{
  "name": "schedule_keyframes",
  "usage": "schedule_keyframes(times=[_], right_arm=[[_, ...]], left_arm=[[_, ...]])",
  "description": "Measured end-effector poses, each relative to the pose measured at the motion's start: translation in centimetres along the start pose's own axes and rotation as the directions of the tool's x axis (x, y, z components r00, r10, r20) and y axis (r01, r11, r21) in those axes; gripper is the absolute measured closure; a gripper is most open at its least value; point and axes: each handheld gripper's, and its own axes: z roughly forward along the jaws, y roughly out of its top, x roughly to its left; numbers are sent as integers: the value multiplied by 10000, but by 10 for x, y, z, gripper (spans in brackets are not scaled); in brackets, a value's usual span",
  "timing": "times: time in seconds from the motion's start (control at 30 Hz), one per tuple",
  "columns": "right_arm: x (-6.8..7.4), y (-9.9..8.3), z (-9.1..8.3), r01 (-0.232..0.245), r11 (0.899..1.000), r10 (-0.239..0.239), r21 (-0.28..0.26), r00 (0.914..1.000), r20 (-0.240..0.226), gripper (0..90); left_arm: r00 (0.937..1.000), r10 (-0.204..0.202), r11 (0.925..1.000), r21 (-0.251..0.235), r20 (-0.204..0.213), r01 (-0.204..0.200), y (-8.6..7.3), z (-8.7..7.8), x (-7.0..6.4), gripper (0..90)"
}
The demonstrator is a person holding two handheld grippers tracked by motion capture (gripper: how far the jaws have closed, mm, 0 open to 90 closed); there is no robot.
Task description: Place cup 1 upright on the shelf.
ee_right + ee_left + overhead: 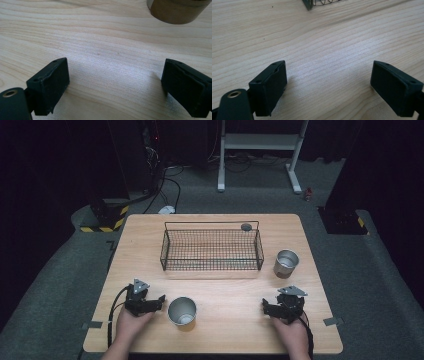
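Note:
Two steel cups stand upright on the wooden table [235,290]. One cup [182,312] is near the front middle, just right of my left gripper [151,301]. The other cup [286,263] stands at the right beside a black wire basket [211,250], and its base [177,10] shows at the top of the right gripper view. My right gripper [281,307] rests near the front right. The left gripper [329,67] is open over bare wood, with the basket's corner [311,3] far ahead. The right gripper [116,62] is also open, with nothing between its jaws.
A small grey round object [246,226] sits at the basket's back right rim. The basket looks to hold nothing. A white stand's legs [257,142] and cables [165,185] lie on the floor beyond the table. Bare wood lies between the two grippers.

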Motion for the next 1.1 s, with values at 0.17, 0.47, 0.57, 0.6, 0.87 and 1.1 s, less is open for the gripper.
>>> schedule_keyframes(times=[0.17,0.47,0.57,0.6,0.87,1.1], right_arm=[[0,0,0,20,10000,-20,-9,10000,4,78],[0,0,0,21,10000,-21,-10,10000,3,78],[0,0,0,22,10000,-22,-7,10000,3,78],[0,0,0,25,10000,-25,-11,10000,2,78],[0,0,0,19,10000,-19,-11,10000,3,78],[0,0,0,19,10000,-19,-17,10000,11,79]], left_arm=[[9998,-12,10000,-21,174,12,0,-4,0,147],[9993,195,9983,-547,332,-177,3,-16,-2,147],[9991,191,9970,-760,385,-162,5,-20,-2,144],[9991,196,9967,-790,388,-165,5,-22,-3,142],[9976,307,9944,-1025,625,-241,10,-30,-5,76],[9965,283,9898,-1416,786,-170,14,-36,-8,3]])
